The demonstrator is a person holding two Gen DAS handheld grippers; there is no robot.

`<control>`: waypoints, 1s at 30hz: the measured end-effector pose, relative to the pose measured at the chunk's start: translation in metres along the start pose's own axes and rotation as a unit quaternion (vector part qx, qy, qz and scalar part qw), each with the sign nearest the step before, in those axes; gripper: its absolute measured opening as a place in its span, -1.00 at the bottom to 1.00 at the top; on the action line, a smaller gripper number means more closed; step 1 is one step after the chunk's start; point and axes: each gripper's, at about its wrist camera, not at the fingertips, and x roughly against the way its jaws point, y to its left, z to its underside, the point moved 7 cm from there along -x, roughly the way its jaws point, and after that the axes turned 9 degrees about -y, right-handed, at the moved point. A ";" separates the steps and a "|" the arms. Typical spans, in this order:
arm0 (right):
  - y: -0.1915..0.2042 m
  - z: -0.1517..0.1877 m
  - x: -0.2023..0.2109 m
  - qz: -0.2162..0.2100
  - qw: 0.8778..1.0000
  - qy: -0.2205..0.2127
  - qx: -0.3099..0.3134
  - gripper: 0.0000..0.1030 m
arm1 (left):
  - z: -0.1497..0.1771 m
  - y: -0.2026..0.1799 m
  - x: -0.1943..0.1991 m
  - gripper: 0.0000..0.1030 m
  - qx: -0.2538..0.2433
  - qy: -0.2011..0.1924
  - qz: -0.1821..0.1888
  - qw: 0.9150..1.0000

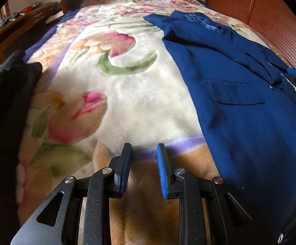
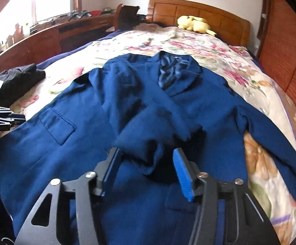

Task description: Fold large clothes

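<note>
Nearest, the right gripper stands with jaws apart over a folded-in sleeve of the blue jacket, pads clear of the cloth; released loosely, the sleeve may slide and undo its fold; the left gripper, jaws narrowly parted and empty, hovers over the floral blanket beside the jacket; beyond, the outer sleeve lies unfolded on the bed, risking a lopsided fold.
</note>
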 end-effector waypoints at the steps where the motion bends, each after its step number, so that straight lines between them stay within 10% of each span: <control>1: 0.003 -0.004 -0.005 -0.002 1.000 -0.002 0.006 0.12 | -0.003 -0.001 0.004 -0.51 0.001 -0.007 -0.001 1.000; 10: 0.005 0.012 -0.080 -0.005 0.996 0.081 0.033 0.11 | -0.044 -0.028 0.042 -0.51 0.012 -0.066 0.014 0.998; 12: -0.001 0.014 -0.080 -0.003 0.997 0.078 0.028 -0.48 | -0.053 -0.040 0.049 -0.51 0.006 -0.078 0.017 0.997; 15: -0.011 0.014 -0.069 0.008 0.998 0.059 0.019 -0.72 | -0.063 -0.062 0.056 -0.51 -0.005 -0.092 0.023 0.996; 23: -0.047 0.005 0.019 0.020 0.994 -0.051 -0.090 -0.74 | -0.077 -0.124 0.058 -0.51 -0.033 -0.102 0.064 0.992; 30: -0.046 0.042 0.051 0.018 0.988 -0.043 -0.145 -0.64 | -0.078 -0.159 0.062 -0.51 -0.049 -0.113 0.073 0.990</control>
